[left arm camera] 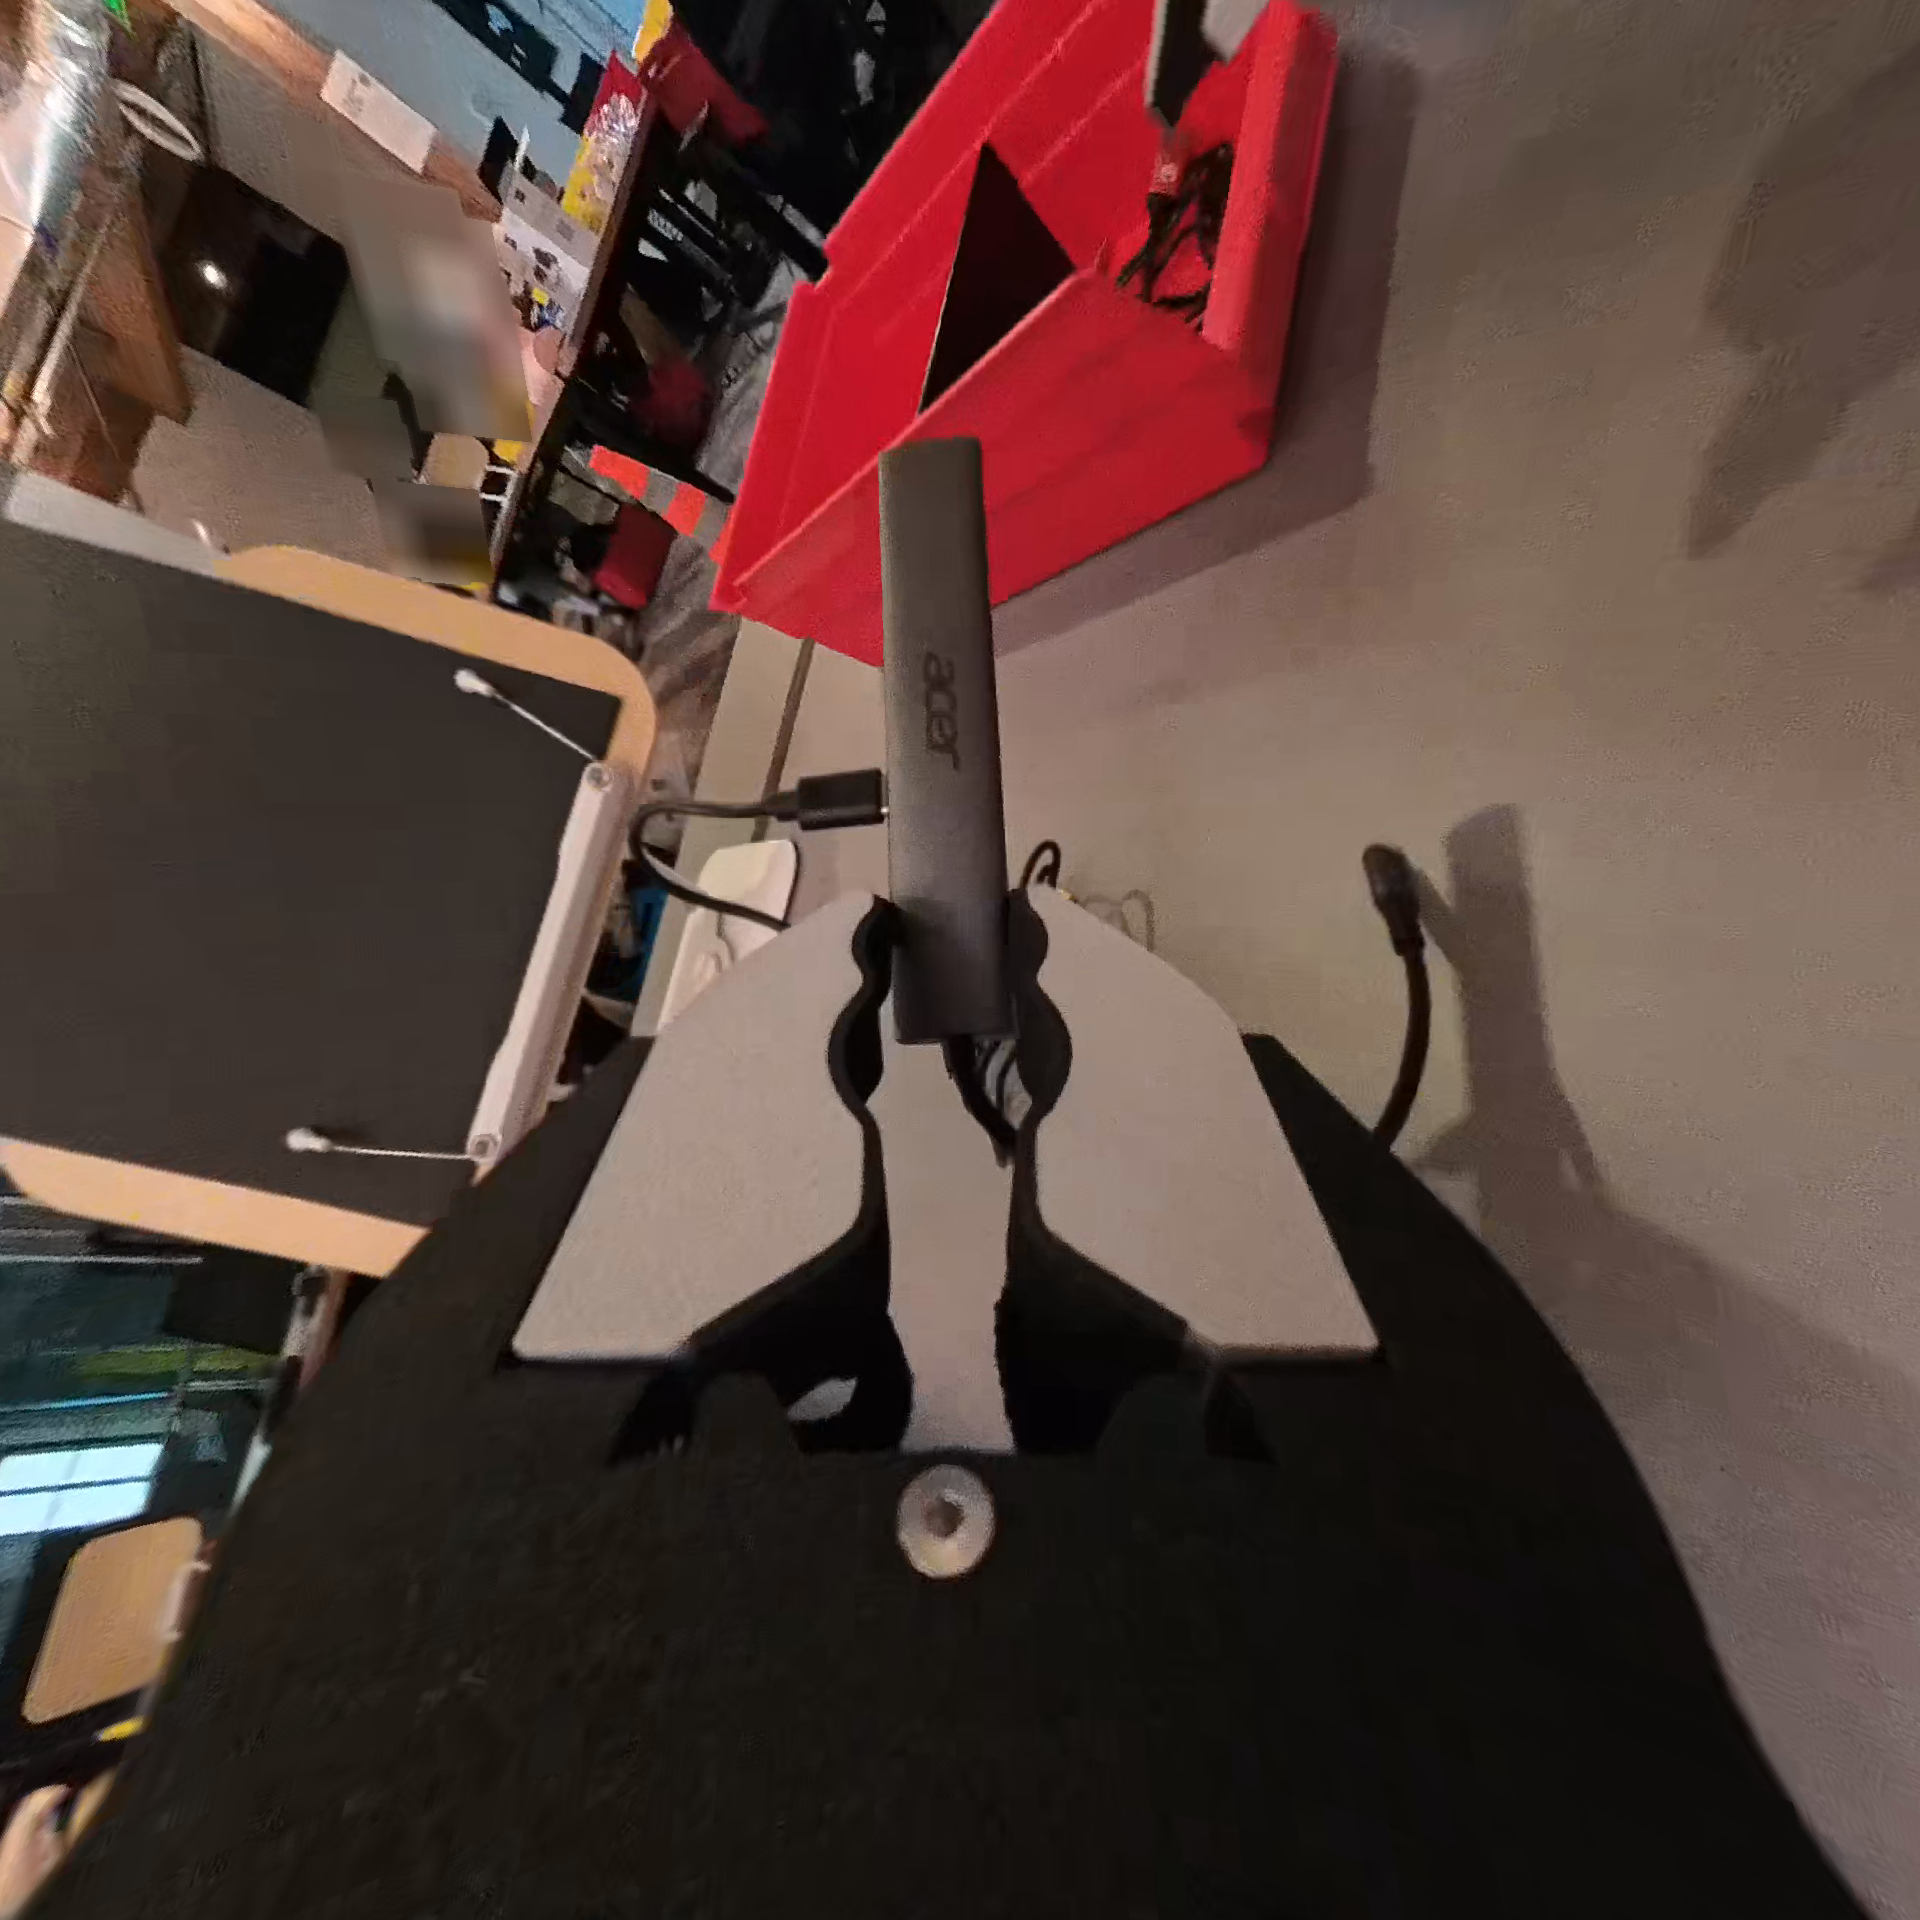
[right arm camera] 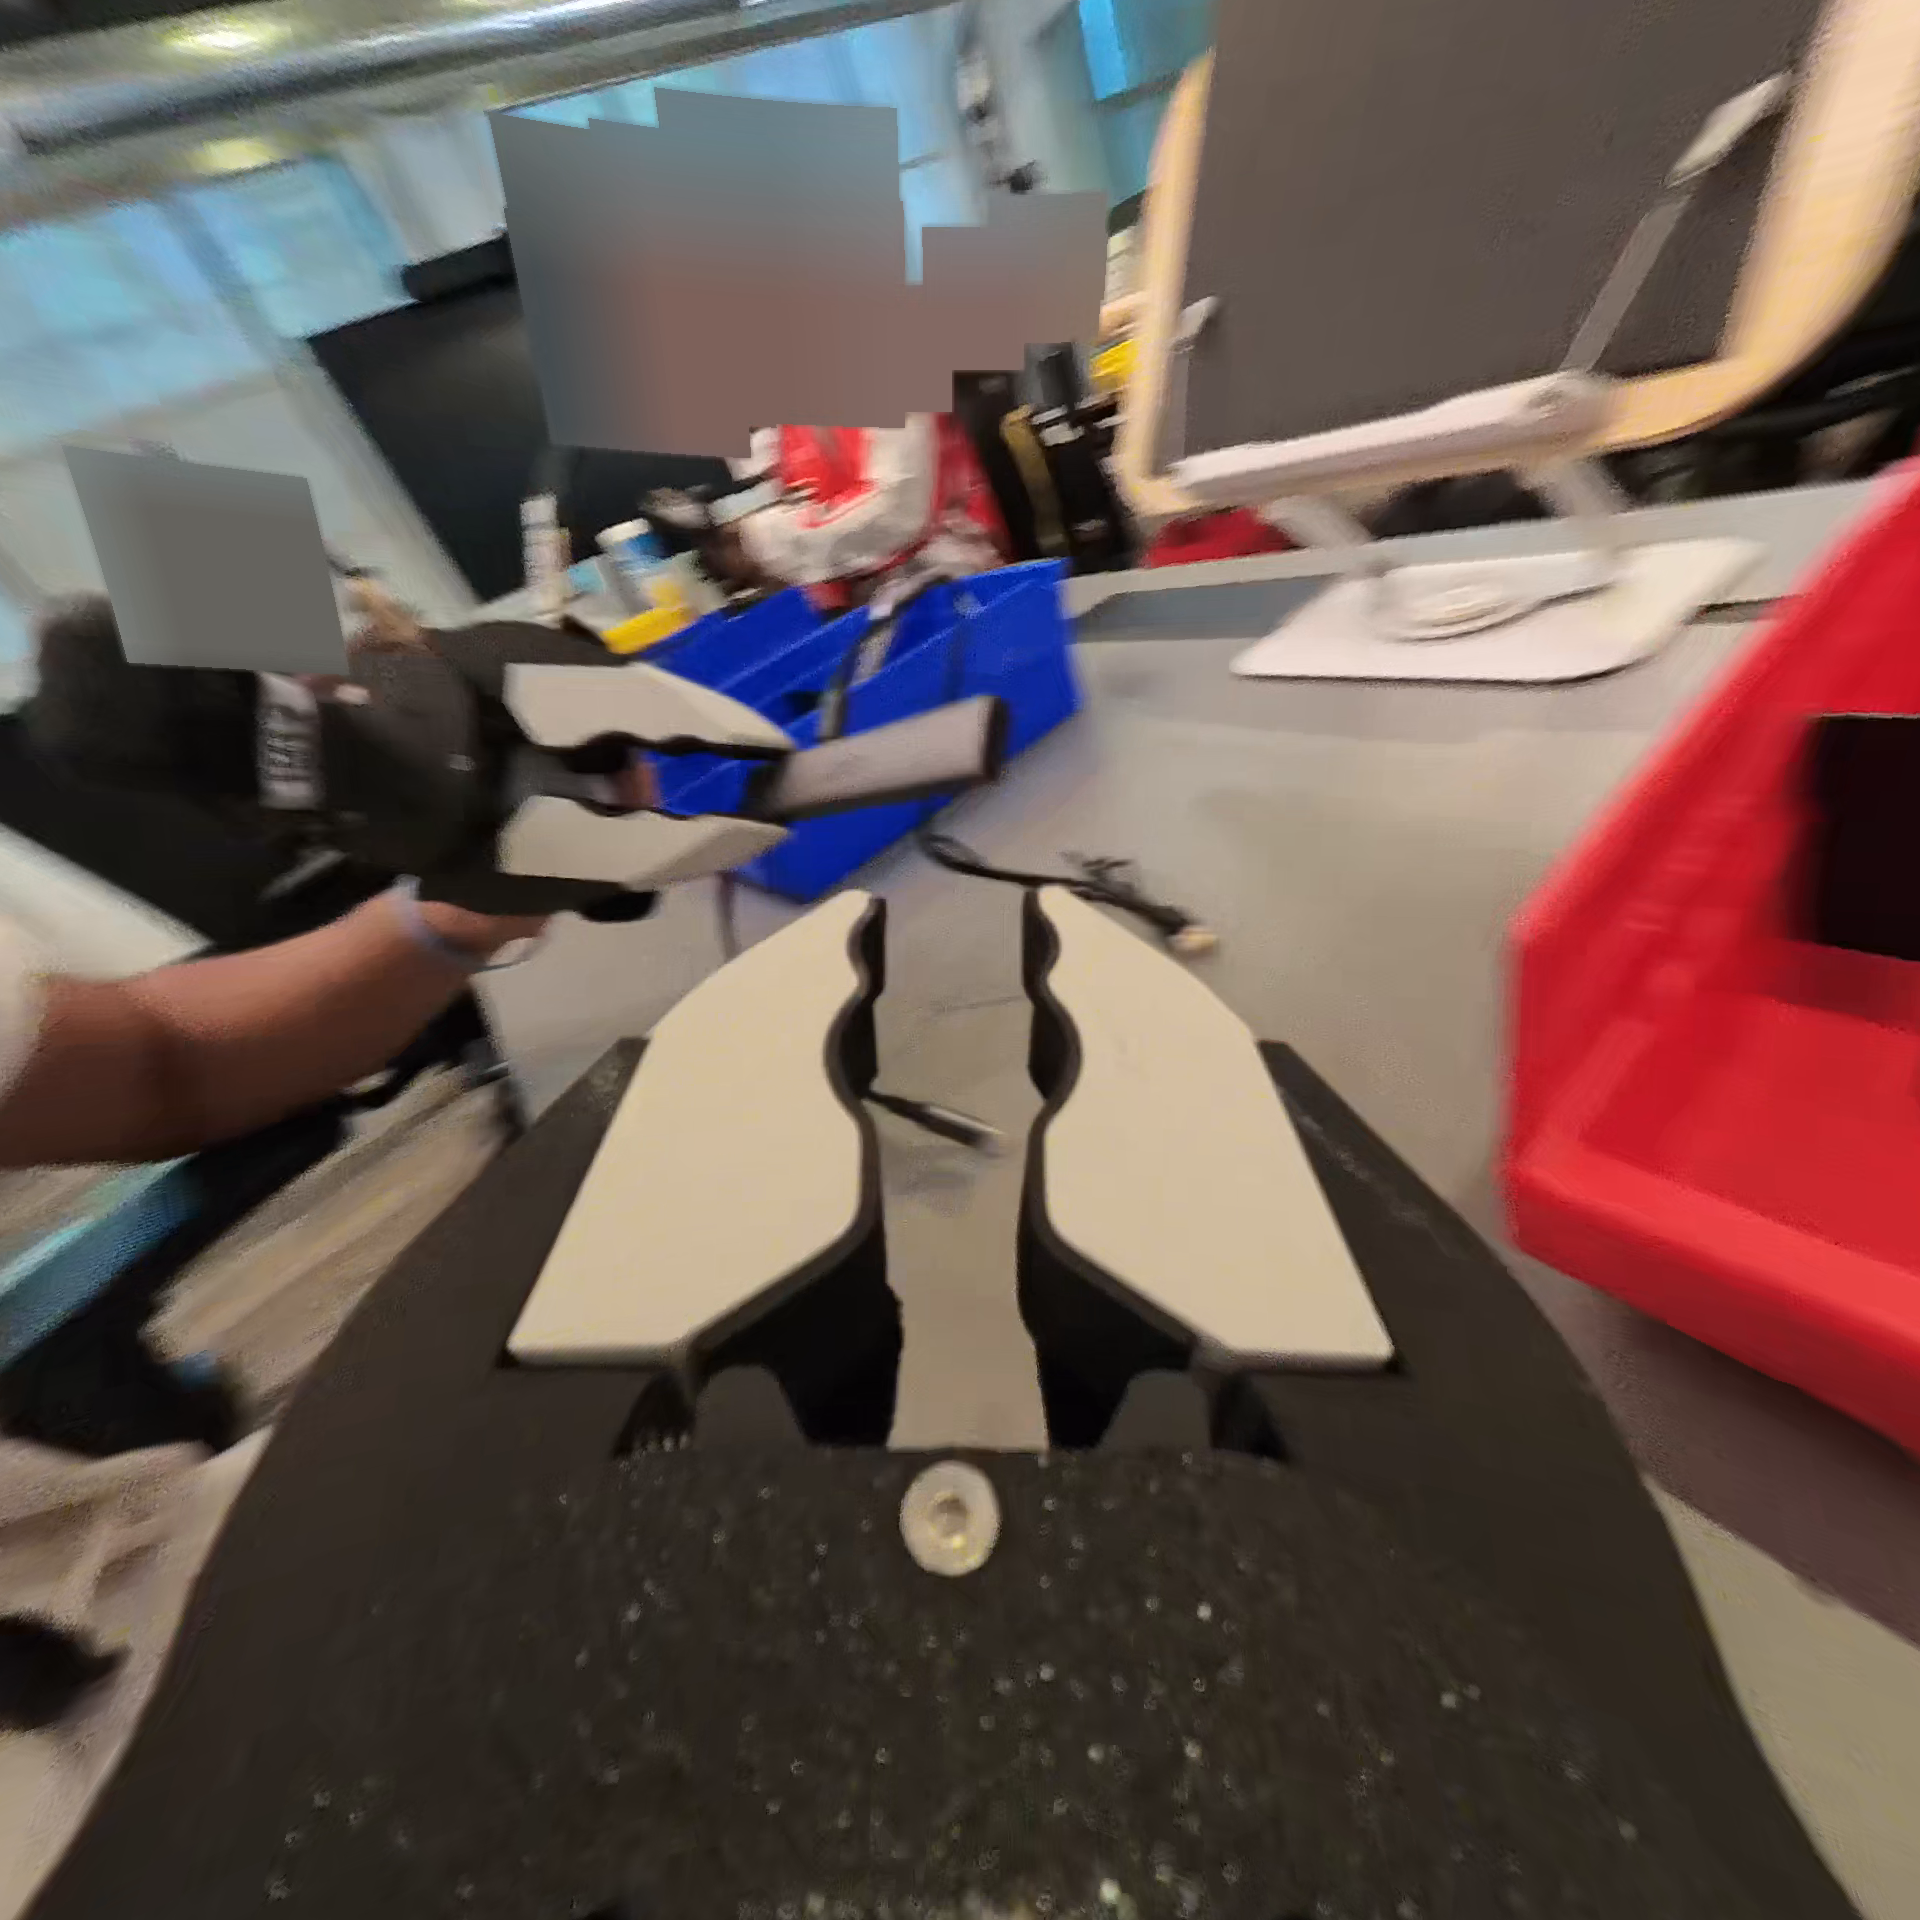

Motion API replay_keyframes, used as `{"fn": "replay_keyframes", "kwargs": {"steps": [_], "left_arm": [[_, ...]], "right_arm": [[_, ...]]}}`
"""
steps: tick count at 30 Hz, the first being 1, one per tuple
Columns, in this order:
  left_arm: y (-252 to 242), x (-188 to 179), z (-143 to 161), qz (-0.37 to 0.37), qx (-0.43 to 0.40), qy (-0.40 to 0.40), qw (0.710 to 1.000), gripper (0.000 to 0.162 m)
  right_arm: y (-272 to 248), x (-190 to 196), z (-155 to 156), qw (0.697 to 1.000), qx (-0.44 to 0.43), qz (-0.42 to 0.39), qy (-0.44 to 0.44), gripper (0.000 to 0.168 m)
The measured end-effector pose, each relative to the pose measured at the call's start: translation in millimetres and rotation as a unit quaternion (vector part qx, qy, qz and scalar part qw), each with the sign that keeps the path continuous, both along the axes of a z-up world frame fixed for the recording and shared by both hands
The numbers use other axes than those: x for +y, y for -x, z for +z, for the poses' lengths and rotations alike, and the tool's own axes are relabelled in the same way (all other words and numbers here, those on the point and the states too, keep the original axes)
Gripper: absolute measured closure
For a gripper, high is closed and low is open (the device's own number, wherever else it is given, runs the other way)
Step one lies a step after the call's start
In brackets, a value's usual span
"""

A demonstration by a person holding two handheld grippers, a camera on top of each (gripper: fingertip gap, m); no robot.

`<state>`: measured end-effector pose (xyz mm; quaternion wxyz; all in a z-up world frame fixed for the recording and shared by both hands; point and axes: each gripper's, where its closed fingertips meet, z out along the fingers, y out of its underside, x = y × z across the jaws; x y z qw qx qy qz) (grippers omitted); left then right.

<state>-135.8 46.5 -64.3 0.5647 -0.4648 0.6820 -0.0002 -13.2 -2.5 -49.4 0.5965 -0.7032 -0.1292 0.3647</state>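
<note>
My left gripper [left arm camera: 945, 925] is shut on the lower end of a slim grey hub bar [left arm camera: 935, 675], which sticks out forward past the fingertips. A black plug [left arm camera: 840, 800] with a black cable sits in the hub's left side. Another black cable end [left arm camera: 1392, 904] curves up at the right of the gripper. In the right wrist view the left gripper [right arm camera: 784, 787] shows at the left, held above the table with the hub [right arm camera: 883, 758]. My right gripper [right arm camera: 951, 914] is open and empty above the grey table [right arm camera: 1299, 831]. A short black cable piece [right arm camera: 935, 1117] lies between its fingers.
A red bin [left arm camera: 1039, 416] stands ahead of the hub and shows at the right in the right wrist view [right arm camera: 1714, 1091]. A blue bin [right arm camera: 935, 644] stands behind the left gripper. A monitor on a white stand [right arm camera: 1455, 603] is at the back. Loose cables [right arm camera: 1122, 894] lie mid-table. The tips of one gripper are about 15 cm away from the tips of the other.
</note>
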Motion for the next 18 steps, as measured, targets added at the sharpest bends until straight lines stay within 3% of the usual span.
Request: {"fn": "replay_keyframes", "kwargs": {"steps": [5,9,12,16,18], "left_arm": [[4.1,-17.7,0.8,-0.029,-0.005,-0.088,0.996,0.141],[5.6,-26.2,-3.2,-0.036,-0.015,-0.119,0.992,0.141],[5.2,-21.9,2.2,-0.015,-0.033,-0.126,0.991,0.141],[3.7,-18.7,6.9,0.013,-0.059,-0.114,0.992,0.141],[2.1,-17.1,7.0,0.018,-0.056,-0.126,0.990,0.141]], "right_arm": [[33.1,13.6,-2.2,0.992,-0.007,0.121,0.019,0.130],[70.5,13.8,-5.6,0.968,-0.011,0.246,0.053,0.127],[91.6,24.3,-10.9,0.962,0.015,0.265,0.066,0.130],[115.3,30.9,2.2,0.945,0.168,0.269,0.077,0.139],[122.5,30.3,5.1,0.943,0.193,0.263,0.066,0.148]]}}
